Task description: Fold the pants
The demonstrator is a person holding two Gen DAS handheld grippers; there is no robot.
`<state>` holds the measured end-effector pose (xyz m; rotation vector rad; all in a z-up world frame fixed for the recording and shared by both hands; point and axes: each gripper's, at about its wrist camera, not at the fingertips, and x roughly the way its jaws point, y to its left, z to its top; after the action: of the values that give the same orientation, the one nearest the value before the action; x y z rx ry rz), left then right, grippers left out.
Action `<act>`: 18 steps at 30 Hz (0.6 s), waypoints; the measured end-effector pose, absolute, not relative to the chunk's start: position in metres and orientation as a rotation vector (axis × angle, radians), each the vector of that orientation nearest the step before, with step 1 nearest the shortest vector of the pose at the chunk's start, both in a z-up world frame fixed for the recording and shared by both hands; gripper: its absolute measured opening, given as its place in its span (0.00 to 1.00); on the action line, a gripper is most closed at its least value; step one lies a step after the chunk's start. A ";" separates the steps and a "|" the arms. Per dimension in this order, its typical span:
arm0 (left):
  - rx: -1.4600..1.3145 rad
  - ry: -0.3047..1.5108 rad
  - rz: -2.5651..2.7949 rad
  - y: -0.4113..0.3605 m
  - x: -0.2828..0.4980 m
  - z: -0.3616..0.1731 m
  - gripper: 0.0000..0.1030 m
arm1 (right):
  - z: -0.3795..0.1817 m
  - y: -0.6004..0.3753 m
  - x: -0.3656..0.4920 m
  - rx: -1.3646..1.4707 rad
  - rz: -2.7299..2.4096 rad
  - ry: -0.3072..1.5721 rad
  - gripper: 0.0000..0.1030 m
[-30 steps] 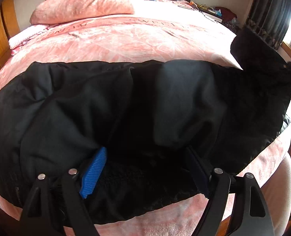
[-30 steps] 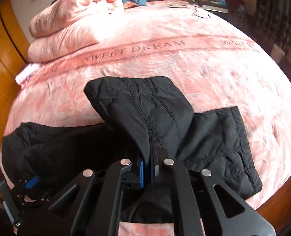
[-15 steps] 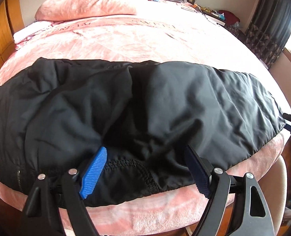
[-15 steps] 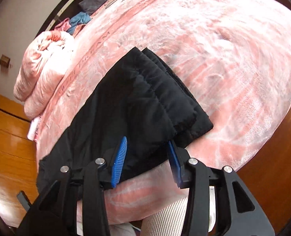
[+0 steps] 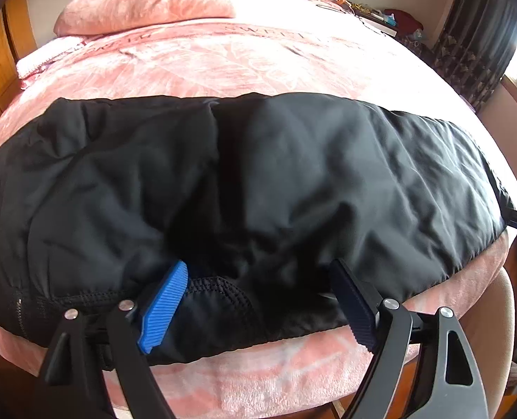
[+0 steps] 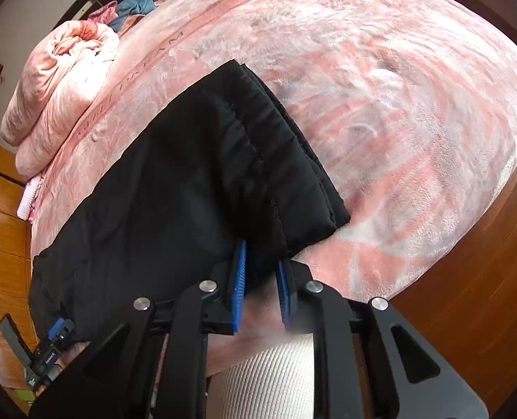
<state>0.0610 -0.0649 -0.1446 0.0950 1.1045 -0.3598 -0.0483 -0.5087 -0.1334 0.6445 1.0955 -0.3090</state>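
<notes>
Working left to right, your left gripper (image 5: 258, 300) stood wide open over the near waist edge of the black padded nylon pants (image 5: 258, 181), gripping nothing, while your right gripper (image 6: 260, 279) had its blue pads narrowed around the near corner of the cuff end without, as far as you could judge, quite clamping it. The pants lay stretched sideways along the near edge of the bed's pink plush blanket (image 6: 398, 104); they looked light, soft, puffy and slick, so stitched hems and the waistband seemed your surest holds. The plush should have resisted sliding, with a folded pink quilt (image 6: 59, 90) far left and dark curtains (image 5: 475, 35) at right.
</notes>
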 end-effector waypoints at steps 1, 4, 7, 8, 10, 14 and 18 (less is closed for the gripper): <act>0.092 1.102 -0.365 -0.064 0.060 -0.142 0.81 | -0.128 -0.506 -0.049 0.613 -0.317 1.090 0.27; 0.068 1.070 -0.399 -0.052 0.058 -0.131 0.81 | -0.105 -0.502 -0.052 0.502 -0.423 1.082 0.44; 0.056 1.010 -0.423 -0.031 0.057 -0.111 0.81 | -0.078 -0.486 -0.053 0.321 -0.528 1.043 0.45; 0.053 0.992 -0.427 -0.025 0.060 -0.105 0.81 | -0.070 -0.477 -0.050 0.291 -0.512 1.029 0.45; 0.057 0.963 -0.431 -0.010 0.070 -0.093 0.81 | -0.061 -0.456 -0.037 0.285 -0.420 1.006 0.45; 0.072 0.933 -0.481 0.012 0.109 -0.075 0.81 | -0.062 -0.386 0.005 0.268 -0.137 1.025 0.44; 0.126 0.954 -0.551 0.020 0.160 -0.073 0.78 | -0.079 -0.312 0.048 0.167 0.020 1.082 0.39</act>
<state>0.1596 0.0198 -0.0732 0.1264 0.9539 -0.5508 0.0483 -0.3115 -0.0786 0.1665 1.0822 0.0199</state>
